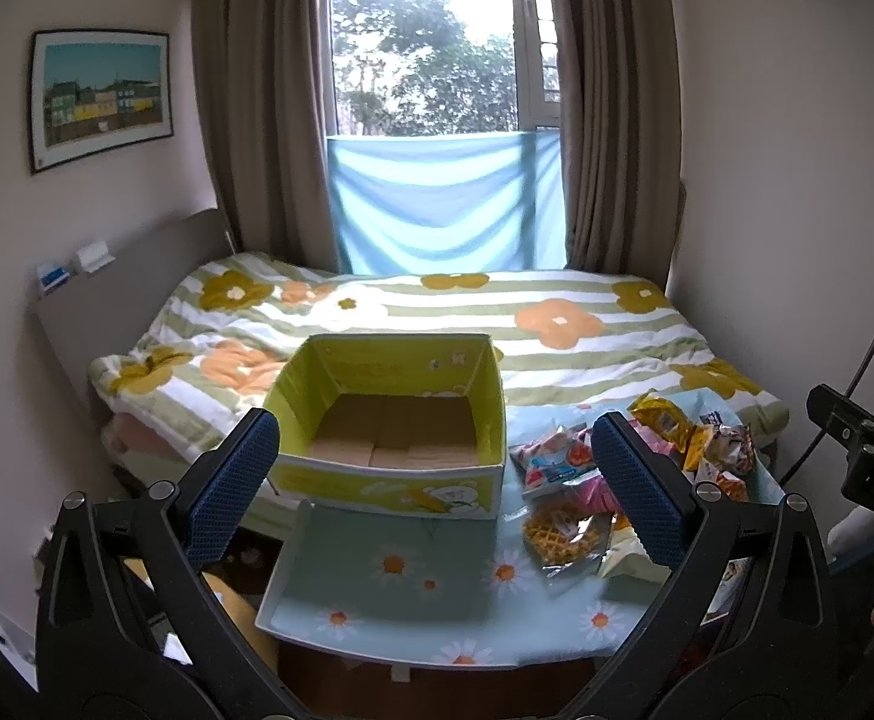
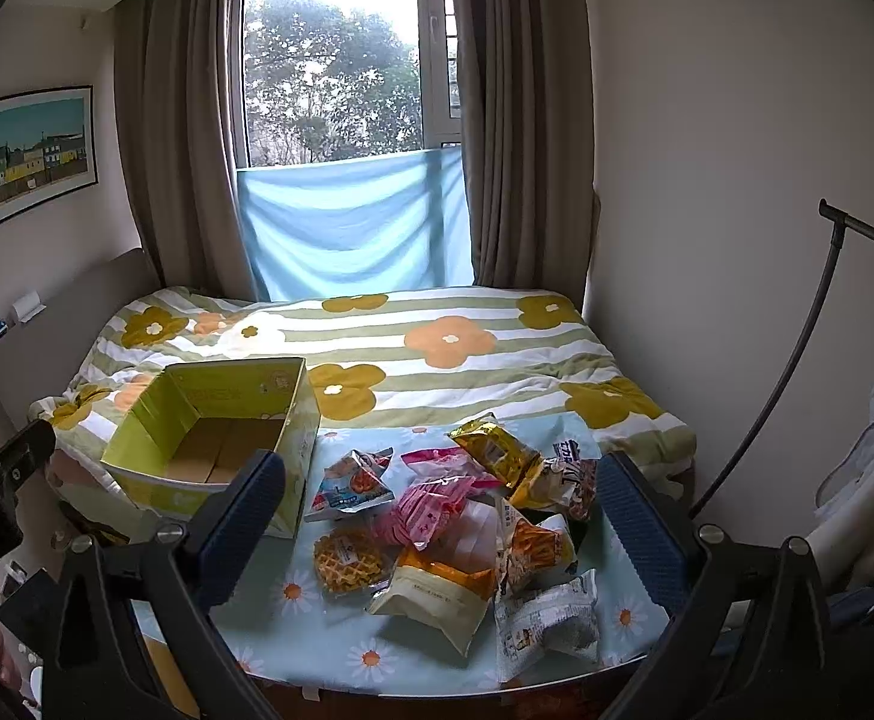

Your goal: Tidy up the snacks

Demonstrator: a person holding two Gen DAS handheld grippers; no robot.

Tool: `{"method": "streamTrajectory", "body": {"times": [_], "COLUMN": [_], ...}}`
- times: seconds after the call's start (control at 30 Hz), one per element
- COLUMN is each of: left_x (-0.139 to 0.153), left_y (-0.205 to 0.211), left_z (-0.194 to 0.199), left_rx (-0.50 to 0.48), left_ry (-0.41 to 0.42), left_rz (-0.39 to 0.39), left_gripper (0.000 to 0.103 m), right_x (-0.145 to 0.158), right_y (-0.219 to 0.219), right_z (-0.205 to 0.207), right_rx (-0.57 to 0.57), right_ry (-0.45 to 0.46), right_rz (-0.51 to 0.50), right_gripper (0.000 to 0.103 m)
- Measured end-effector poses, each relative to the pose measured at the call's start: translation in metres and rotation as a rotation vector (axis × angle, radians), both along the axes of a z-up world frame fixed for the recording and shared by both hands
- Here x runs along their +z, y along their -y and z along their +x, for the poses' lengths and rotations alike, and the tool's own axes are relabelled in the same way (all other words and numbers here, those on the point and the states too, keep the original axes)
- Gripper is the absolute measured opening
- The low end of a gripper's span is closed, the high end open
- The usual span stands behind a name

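A bed point(image 2: 377, 348) under a flowered, striped quilt fills the room beneath the curtained window, and against its near edge stands a small desk point(image 1: 389, 588) covered in a daisy-print cloth. On the desk's left side sits an open yellow-green cardboard box point(image 1: 389, 420), nothing in it but its bare brown floor. Beside the box to the right lies a loose heap of snack packets point(image 2: 467, 522), some overlapping: a gold foil bag point(image 2: 497, 450) at the back, a pink wrapper point(image 2: 431, 504) in the middle, a clear-wrapped waffle point(image 2: 347, 558) nearest the box. The left claw point(image 1: 431, 480) hovers spread wide before the box, holding nothing; the right claw point(image 2: 437, 516) hangs equally spread above the heap, also holding nothing. No packet has yet reached the box. The packets look light, crinkly and slick, their contents probably brittle, so each would best be pinched gently at a crimped end seam or flat corner rather than across its puffed middle.
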State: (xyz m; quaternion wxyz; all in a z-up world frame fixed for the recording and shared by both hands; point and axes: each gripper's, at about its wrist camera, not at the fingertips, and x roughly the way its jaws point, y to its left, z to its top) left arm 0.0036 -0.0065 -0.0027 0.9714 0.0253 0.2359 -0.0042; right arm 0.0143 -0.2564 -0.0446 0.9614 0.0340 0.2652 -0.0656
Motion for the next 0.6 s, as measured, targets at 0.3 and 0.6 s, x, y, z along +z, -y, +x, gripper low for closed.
{"method": "streamTrajectory", "body": {"times": [0.3,0.6], "left_x": [0.0001,-0.0013], "left_y": [0.0025,0.0035], "left_z": [-0.0016,-0.0007], "left_rx": [-0.012,-0.012], "left_ry": [-0.014,-0.022], "left_rz": [-0.012,-0.010], "left_gripper": [0.103,0.103], "right_x": [-0.0007,-0.0042], "right_y": [0.0002,-0.0021], "right_z": [-0.0002,-0.0080], "right_rx": [0.000,0.004], "right_ry": [-0.002,-0.009], "right_rz": [0.003,0.004], "right_gripper": [0.103,0.103]}}
